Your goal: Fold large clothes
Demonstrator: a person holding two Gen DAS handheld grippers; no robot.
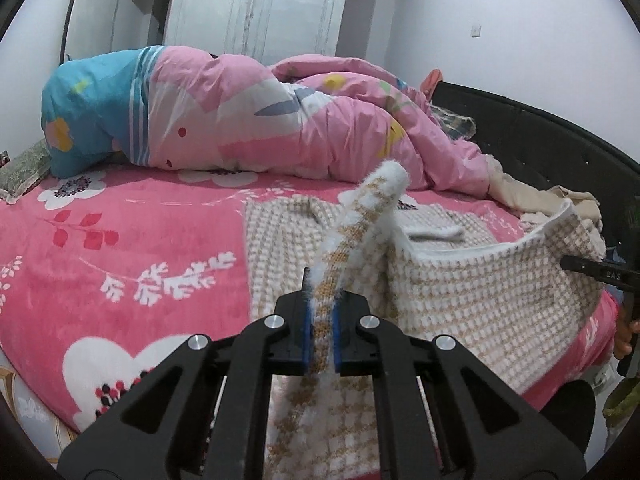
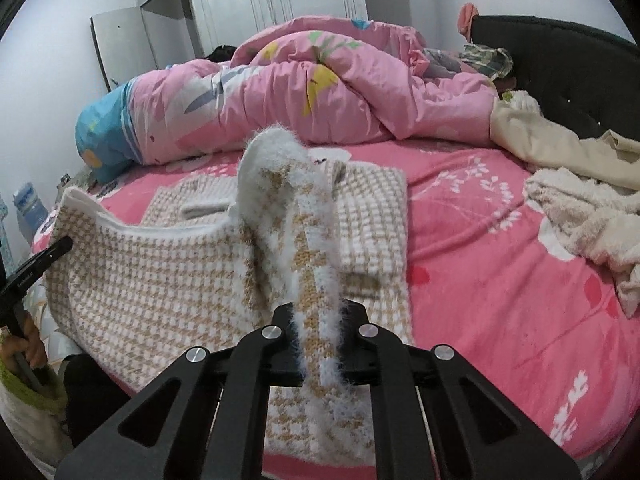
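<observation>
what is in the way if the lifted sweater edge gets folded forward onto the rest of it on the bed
Nothing visible. Both the left gripper and right gripper are shut on the checked sweater, and its flat part lies bare. The pink duvet and cream clothes lie clear of it.

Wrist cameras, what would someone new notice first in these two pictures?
First, the knit sweater, beige and white, pinched at its near edge by both grippers, left gripper and right gripper, and lifted off the pink bedsheet. Behind it, a rumpled pink quilt lies heaped across the far side of the bed.
</observation>
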